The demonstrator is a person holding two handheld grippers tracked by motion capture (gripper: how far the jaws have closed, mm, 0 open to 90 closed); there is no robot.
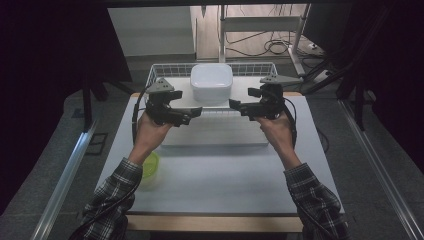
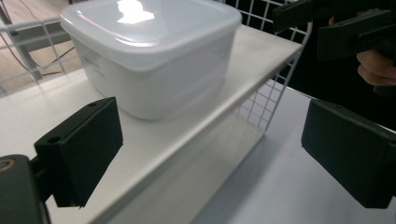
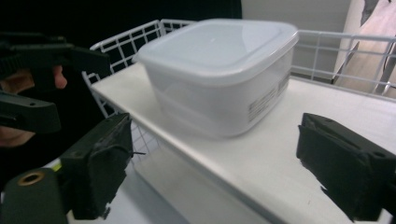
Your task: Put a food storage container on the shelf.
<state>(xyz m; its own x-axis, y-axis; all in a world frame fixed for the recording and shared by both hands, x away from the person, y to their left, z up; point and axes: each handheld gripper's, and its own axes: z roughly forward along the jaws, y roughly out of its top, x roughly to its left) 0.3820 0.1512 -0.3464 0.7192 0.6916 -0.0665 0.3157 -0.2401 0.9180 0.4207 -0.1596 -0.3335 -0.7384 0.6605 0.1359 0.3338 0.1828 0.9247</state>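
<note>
A lidded white plastic container is sitting on the wire-edged shelf at upper centre. The left gripper and right gripper, both wide and empty, are flanking it. Likely step: a two-sided lift. Each should be closing squarely on opposite walls below the lid, level, avoiding the wire rim.

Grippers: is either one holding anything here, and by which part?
Nothing is held. The left gripper and right gripper are both open, short of the lidded white container on the shelf.
</note>
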